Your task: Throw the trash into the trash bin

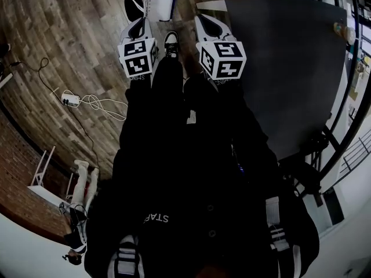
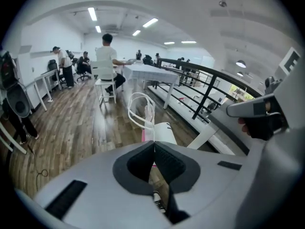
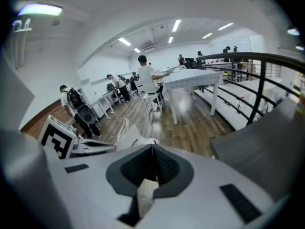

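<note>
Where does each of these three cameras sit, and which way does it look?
Head view: on the person's head, facing steeply down at the floor; dark clothes, a shoe, left hand-held gripper and right hand-held gripper show.
Left gripper view: on that gripper, looking along its shut jaws at the paper bag.
Right gripper view: on that gripper, facing a white table; its jaws pinch a paper scrap.
All three share the paper bag.
</note>
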A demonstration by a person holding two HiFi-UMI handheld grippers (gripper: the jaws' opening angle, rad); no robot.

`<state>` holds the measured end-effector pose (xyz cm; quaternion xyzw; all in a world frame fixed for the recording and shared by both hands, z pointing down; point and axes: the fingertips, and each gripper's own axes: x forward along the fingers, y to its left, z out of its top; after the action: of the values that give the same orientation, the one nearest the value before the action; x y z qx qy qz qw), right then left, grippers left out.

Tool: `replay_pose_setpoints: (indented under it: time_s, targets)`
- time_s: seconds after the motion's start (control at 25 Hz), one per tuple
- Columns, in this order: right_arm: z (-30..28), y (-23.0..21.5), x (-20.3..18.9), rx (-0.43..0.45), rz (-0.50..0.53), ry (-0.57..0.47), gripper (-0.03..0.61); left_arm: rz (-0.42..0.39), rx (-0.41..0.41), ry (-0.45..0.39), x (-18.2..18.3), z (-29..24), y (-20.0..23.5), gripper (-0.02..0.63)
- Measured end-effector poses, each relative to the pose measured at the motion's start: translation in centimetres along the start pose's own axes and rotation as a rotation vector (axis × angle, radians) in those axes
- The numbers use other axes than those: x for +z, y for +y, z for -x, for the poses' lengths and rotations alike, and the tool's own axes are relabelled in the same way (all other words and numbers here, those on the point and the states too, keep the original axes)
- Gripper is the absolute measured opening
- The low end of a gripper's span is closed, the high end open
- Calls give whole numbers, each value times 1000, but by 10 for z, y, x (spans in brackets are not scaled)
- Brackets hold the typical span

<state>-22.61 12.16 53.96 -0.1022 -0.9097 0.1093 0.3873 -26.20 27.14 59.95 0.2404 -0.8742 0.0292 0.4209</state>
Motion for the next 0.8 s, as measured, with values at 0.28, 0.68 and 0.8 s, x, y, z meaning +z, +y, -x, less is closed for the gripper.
replay_pose_setpoints:
  time_s: [0.28, 0.68, 0.8]
  targets:
    - [-64, 15, -28, 46, 39, 67, 15, 86, 61, 61, -55, -34, 50, 3]
    - [-176, 18, -85, 98, 83, 152, 15, 130, 127, 132, -127, -117, 105, 3]
    - [-201, 10, -105, 106, 98, 171, 15, 145, 143, 148, -151, -142, 116, 3]
